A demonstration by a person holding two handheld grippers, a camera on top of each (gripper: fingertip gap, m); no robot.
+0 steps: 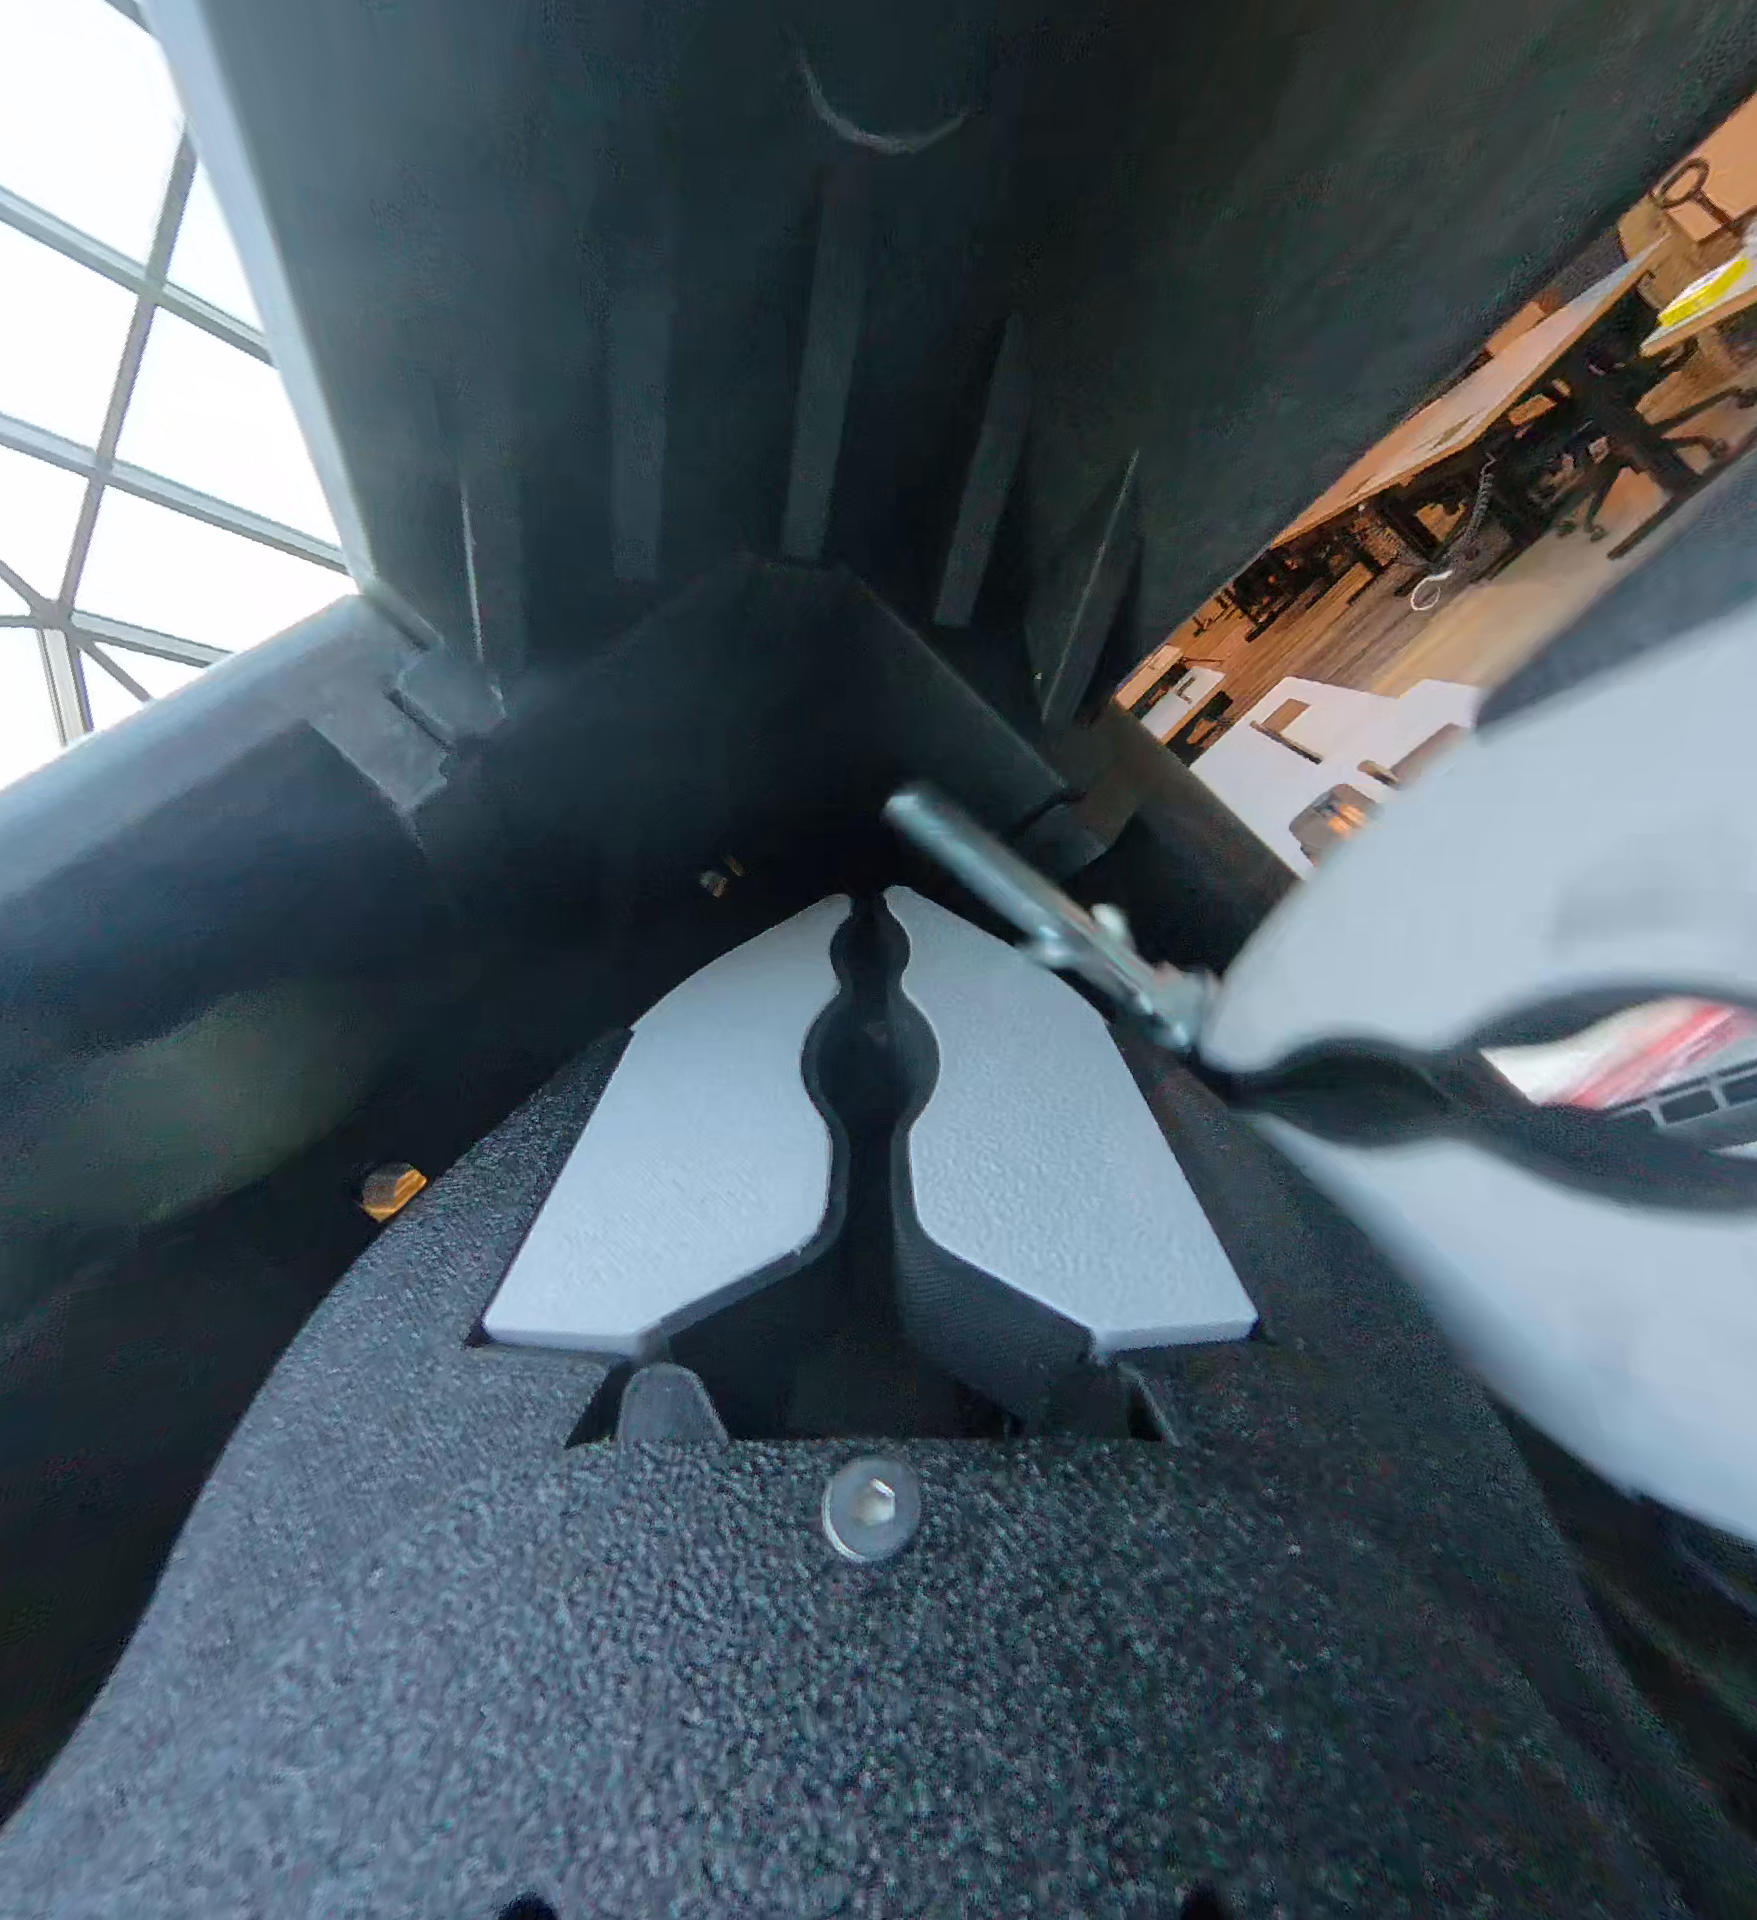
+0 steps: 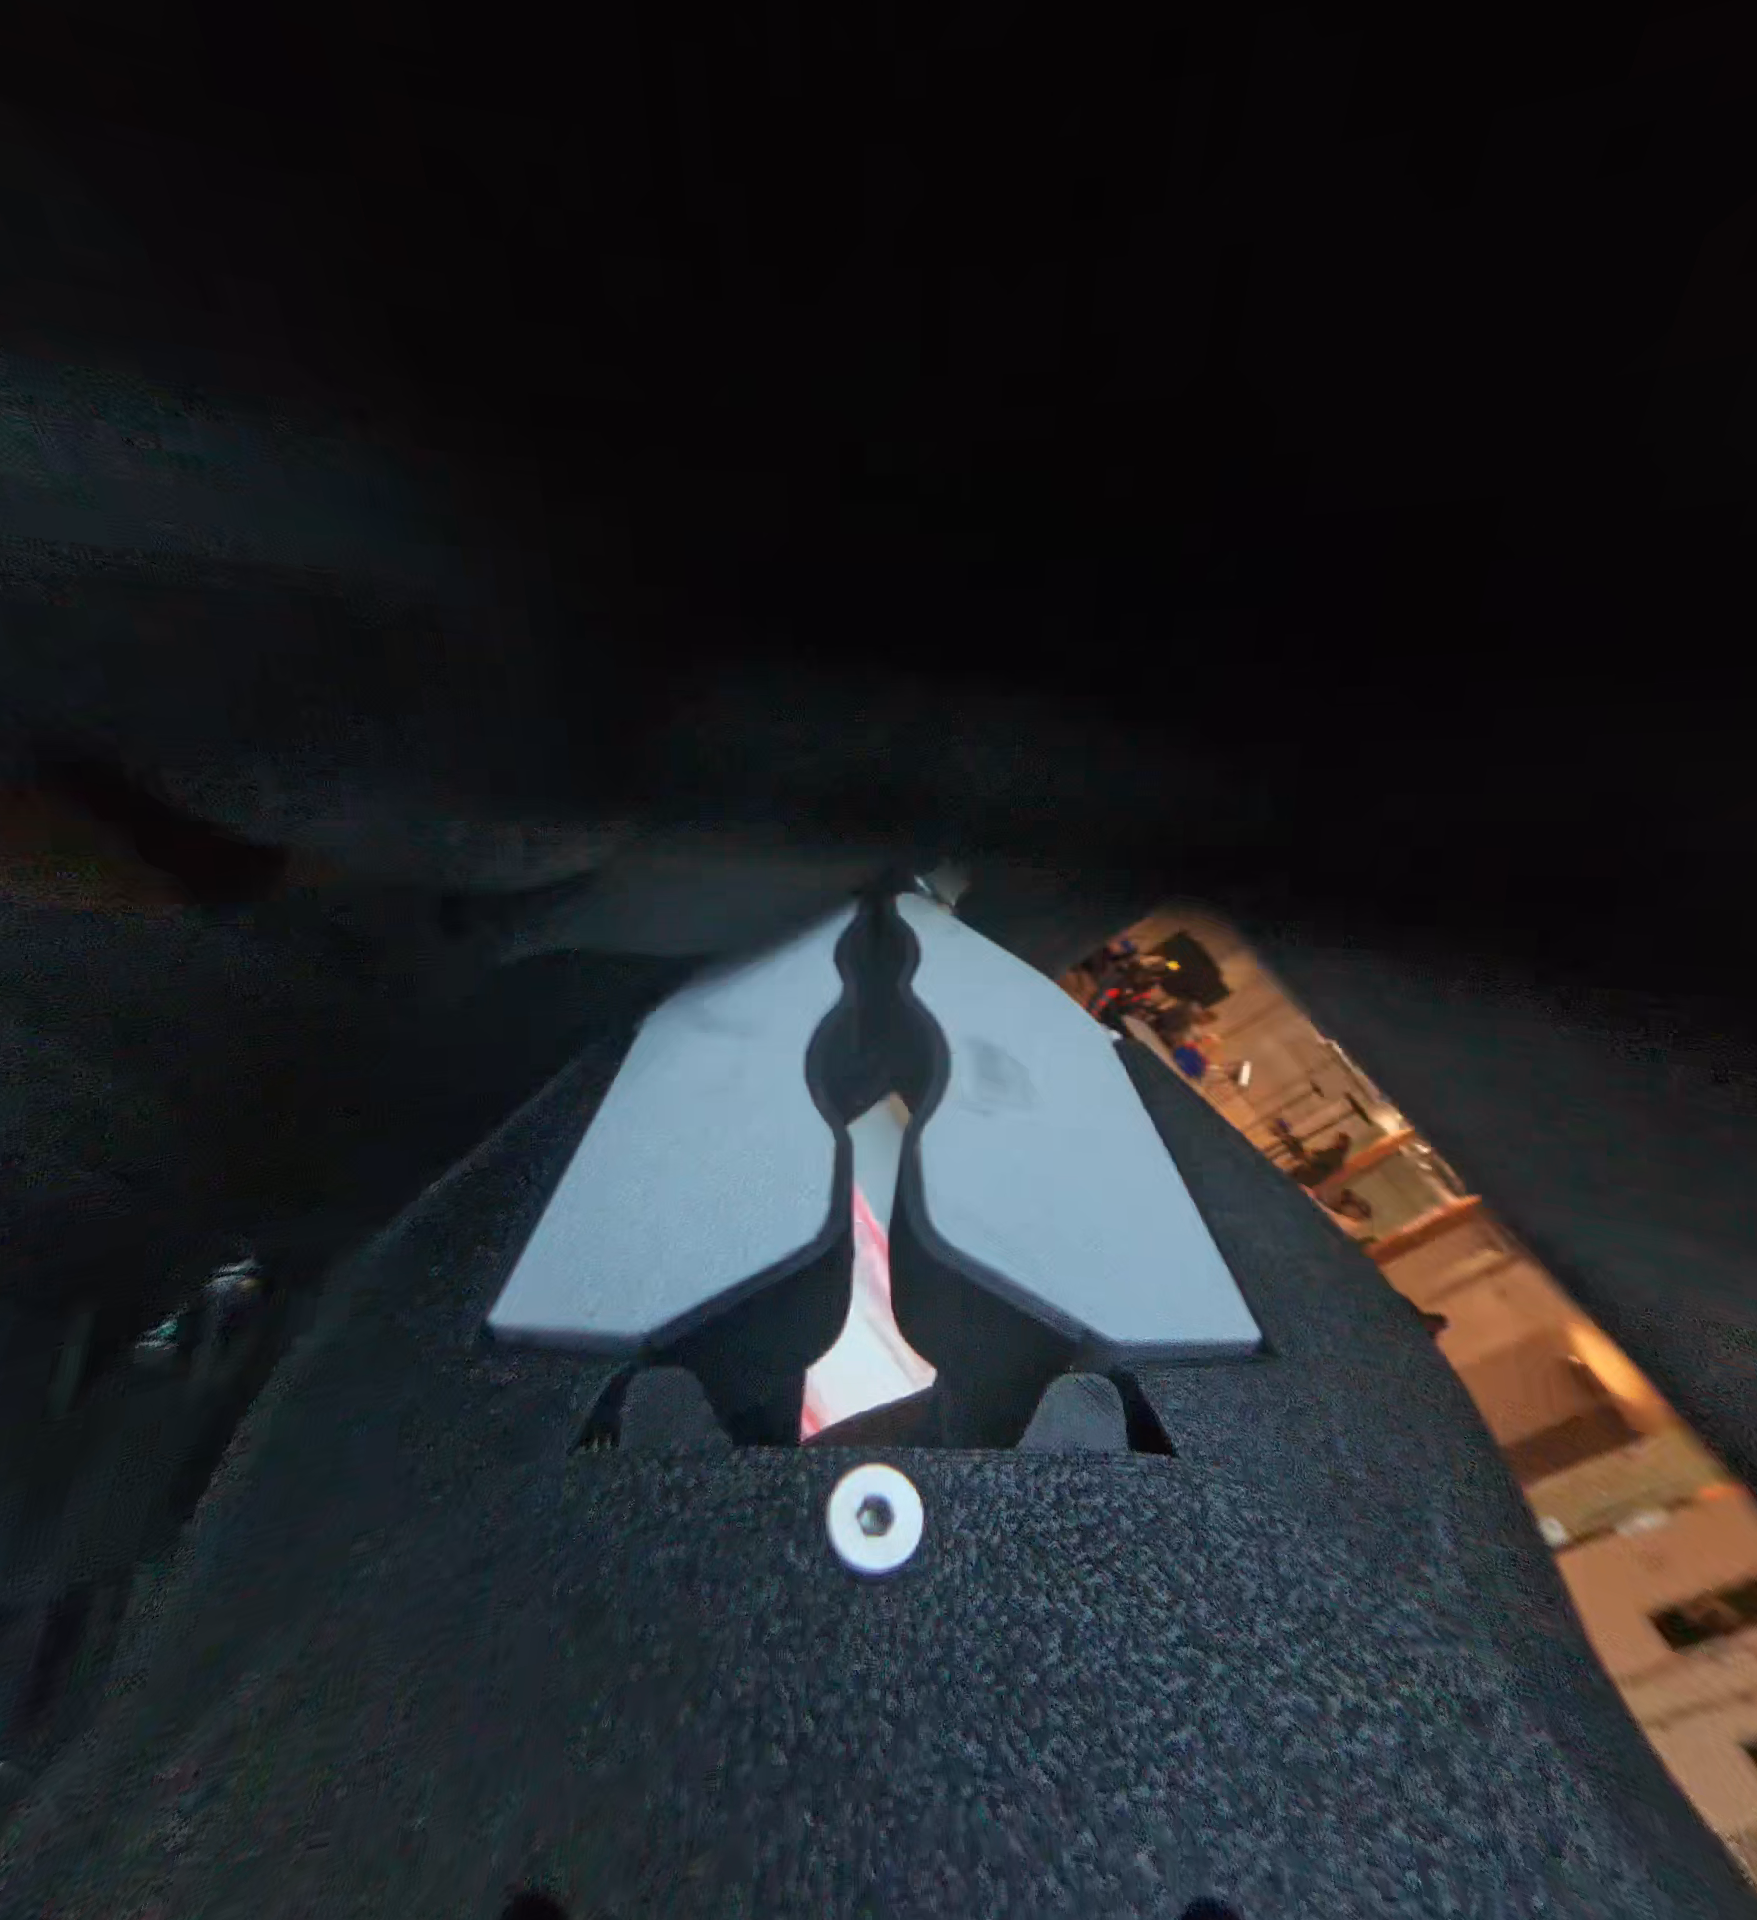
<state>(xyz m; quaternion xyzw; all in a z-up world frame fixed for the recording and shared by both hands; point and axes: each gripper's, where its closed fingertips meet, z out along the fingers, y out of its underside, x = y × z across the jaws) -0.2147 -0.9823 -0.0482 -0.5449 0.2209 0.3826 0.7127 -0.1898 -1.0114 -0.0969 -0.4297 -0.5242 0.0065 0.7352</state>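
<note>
Bright window panes (image 1: pixel 53 416) with thin crossing bars fill the upper left of the left wrist view, and far benches (image 1: pixel 1539 395) and a wooden floor show in a slanted strip at the upper right. Between them stands a large dark moulded plastic part (image 1: pixel 749 364) with raised ribs, close in front of the camera.

The left claw (image 1: pixel 866 914) points straight at the lower edge of that dark part. Its two grey fingers (image 1: pixel 708 1122) meet at the tips, closed, with nothing seen between them.

To the right of the left claw, the right claw (image 1: pixel 1206 1029) comes in from the lower right edge. It is closed on a silver metal bolt (image 1: pixel 1019 894). The bolt's long axis runs slantwise, from the right claw's tip up and leftward, and its free end points at the base of the dark part, just above the left claw's fingertips.

In the right wrist view the right claw (image 2: pixel 895 894) has its tips together against a dark surface (image 2: pixel 853 468) that fills most of the frame; only a pale glint shows at the tips there. A lit room strip (image 2: pixel 1425 1247) lies to the right of it.
</note>
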